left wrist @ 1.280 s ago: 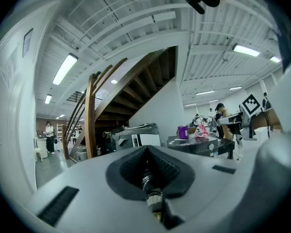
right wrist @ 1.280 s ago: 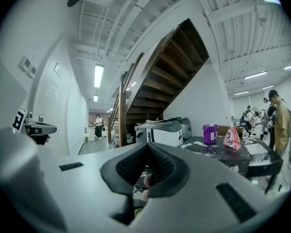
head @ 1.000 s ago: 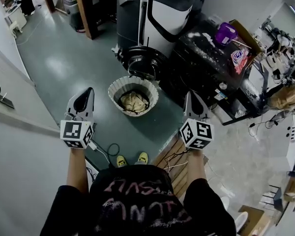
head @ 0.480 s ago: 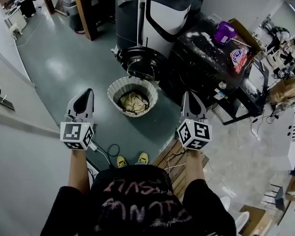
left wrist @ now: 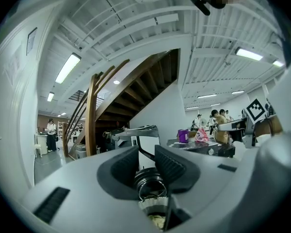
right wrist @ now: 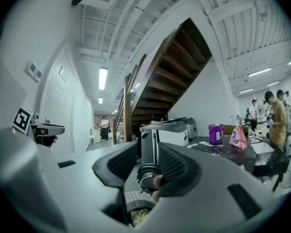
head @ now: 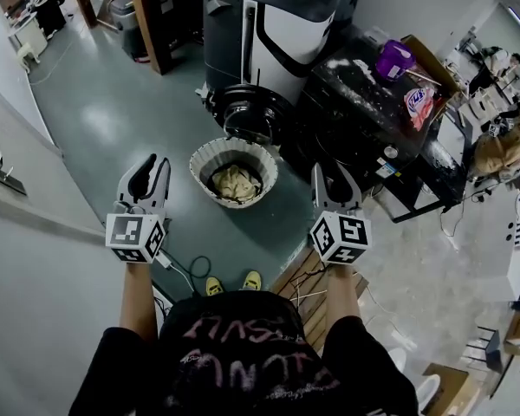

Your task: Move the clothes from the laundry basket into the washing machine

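Crumpled pale clothes (head: 235,180) are shown heaped inside the laundry basket (head: 199,165), with the washing machine (head: 273,33) just behind the basket. The fabric is judged soft, light and limp, best pinched at a raised fold. The left gripper (head: 153,163) and right gripper (head: 330,173) are held either side of the basket, jaws just opened slightly, nothing between them.

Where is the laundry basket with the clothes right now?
In the head view the laundry basket sits on the green floor near the centre, right in front of the washing machine, with the cluttered dark table to its right.
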Demonstrator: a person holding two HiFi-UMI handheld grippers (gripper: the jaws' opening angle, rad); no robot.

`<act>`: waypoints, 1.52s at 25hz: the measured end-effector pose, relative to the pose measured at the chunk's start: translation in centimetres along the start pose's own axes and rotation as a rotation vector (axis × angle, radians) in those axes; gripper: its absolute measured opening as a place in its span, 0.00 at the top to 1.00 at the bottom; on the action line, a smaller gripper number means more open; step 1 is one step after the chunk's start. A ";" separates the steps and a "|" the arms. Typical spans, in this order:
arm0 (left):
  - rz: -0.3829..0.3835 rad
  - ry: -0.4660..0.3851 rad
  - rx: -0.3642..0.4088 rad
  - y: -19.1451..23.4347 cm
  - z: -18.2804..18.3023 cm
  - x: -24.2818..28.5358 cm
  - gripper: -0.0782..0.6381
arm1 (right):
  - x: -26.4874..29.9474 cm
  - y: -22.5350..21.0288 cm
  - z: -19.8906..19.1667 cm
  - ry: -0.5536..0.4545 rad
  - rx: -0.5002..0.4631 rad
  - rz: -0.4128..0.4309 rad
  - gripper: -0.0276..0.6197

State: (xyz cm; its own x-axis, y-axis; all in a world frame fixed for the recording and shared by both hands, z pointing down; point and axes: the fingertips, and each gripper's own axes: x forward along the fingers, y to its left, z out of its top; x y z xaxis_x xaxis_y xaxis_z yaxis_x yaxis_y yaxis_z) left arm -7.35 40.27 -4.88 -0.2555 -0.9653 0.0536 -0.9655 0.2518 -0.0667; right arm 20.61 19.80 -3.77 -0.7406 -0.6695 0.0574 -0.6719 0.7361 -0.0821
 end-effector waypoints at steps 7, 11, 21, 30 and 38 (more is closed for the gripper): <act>-0.001 0.004 -0.007 0.4 -0.2 -0.3 0.64 | 0.3 0.8 -0.9 0.021 0.017 0.034 0.58; -0.001 0.013 -0.031 0.5 -0.6 -0.3 0.60 | 0.1 0.5 -1.3 0.031 0.025 0.019 0.49; -0.022 0.015 -0.034 -0.5 -0.6 -0.3 0.57 | -0.5 -0.1 -1.8 0.032 0.030 0.010 0.43; -0.032 0.030 -0.025 -2.8 -0.6 1.3 0.57 | -0.3 -2.1 -2.5 0.042 0.057 0.029 0.43; -0.026 0.052 -0.001 -4.6 -0.9 3.3 0.56 | 1.4 -3.6 -3.8 0.054 0.095 0.077 0.43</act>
State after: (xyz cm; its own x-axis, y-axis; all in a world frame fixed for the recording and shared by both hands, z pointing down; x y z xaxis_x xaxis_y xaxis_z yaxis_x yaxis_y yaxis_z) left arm -3.83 35.96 -3.53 -0.2324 -0.9667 0.1069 -0.9719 0.2266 -0.0634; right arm 21.95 16.65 0.43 -0.7914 -0.6029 0.1008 -0.6105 0.7709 -0.1816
